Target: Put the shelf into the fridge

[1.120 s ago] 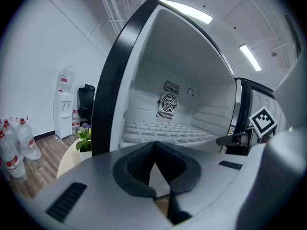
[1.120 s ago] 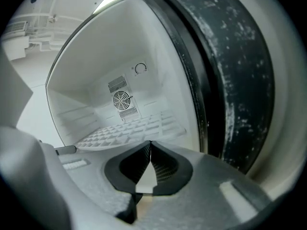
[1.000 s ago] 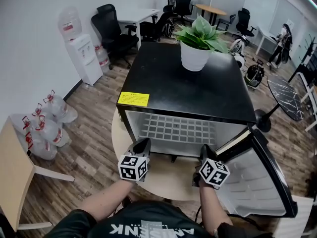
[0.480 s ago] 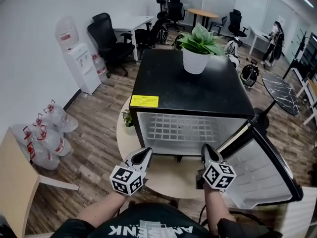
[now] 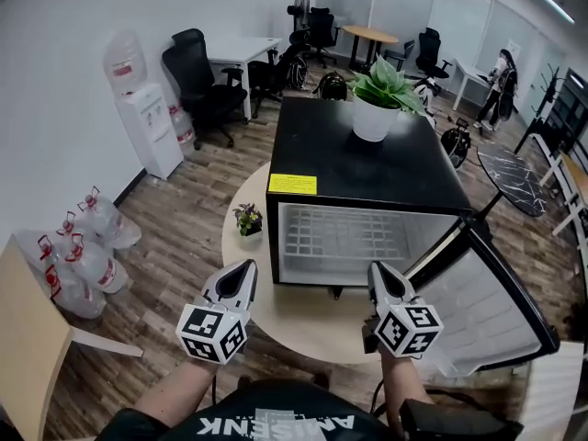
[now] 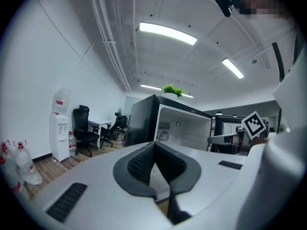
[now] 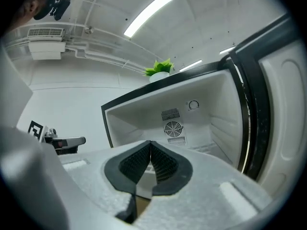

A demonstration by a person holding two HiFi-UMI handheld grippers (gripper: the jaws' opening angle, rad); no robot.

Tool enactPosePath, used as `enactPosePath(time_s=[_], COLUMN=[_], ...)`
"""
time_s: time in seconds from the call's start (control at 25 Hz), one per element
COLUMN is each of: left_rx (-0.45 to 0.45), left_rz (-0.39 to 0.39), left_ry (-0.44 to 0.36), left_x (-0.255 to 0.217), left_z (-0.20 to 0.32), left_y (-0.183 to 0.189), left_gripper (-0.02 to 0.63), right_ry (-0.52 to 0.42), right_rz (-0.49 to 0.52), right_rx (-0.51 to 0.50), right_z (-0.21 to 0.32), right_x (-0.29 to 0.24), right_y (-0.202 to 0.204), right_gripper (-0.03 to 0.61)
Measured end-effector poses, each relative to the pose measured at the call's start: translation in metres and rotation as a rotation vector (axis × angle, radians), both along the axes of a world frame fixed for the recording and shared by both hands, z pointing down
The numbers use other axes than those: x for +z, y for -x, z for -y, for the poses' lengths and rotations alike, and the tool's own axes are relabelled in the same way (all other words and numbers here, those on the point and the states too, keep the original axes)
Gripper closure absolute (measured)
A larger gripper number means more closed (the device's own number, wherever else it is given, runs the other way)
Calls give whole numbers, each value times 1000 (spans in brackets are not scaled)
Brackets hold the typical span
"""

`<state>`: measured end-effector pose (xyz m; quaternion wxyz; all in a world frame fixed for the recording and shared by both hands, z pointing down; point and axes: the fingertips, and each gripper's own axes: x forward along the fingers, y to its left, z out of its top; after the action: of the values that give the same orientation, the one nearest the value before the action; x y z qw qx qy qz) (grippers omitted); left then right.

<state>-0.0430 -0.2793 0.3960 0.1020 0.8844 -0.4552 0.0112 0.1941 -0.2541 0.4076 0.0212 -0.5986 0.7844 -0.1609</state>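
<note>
Floor, left: a cluster of clear plastic water bottles with red caps (image 5: 84, 244) lies on the wood floor. Behind them a white water dispenser (image 5: 149, 122) stands against the wall, then a black office chair (image 5: 200, 73).

Bench: a round pale wooden bench (image 5: 308, 312) carries a small black fridge (image 5: 367, 159). A tiny potted flower (image 5: 248, 220) stands on the bench just beside the fridge's left front corner, ahead of the left gripper (image 5: 242, 274). A white pot with a green leafy plant (image 5: 375, 118) sits on the fridge top.

Fridge: the white-lined fridge door (image 5: 487, 306) hangs open to the right, close beside the right gripper (image 5: 379, 274). The white wire grid shelf (image 5: 354, 239) lies flat inside the compartment, spanning it wall to wall.

Grippers: both are held in front of the opening, apart from the fridge. The left gripper (image 6: 154, 150) has its jaws pressed together on nothing. The right gripper (image 7: 150, 150) has the same closed, empty jaws.

Views: only the right gripper view shows the fridge's back wall, with a round fan grille (image 7: 173, 129) and a dial (image 7: 193, 105). The left gripper view shows the fridge's dark outer side, hidden from the head view, and the right gripper's marker cube.
</note>
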Motion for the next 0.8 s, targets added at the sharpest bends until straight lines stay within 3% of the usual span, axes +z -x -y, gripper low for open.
enactPosePath(time_s=[0.24, 0.52, 0.8], left_rx=[0, -24, -48], left_rz=[88, 51, 108], left_ry=[-42, -79, -107], left_x=[-17, -44, -57], left_z=[1, 7, 10], left_y=[11, 19, 17], left_gripper=[612, 612, 612], right_ry=[-31, -77, -78], right_rz=[-12, 19, 17], right_rx=[26, -8, -1], right_z=[-6, -11, -22], right_x=[-18, -47, -53], right_y=[8, 16, 4], right_gripper=[571, 571, 572])
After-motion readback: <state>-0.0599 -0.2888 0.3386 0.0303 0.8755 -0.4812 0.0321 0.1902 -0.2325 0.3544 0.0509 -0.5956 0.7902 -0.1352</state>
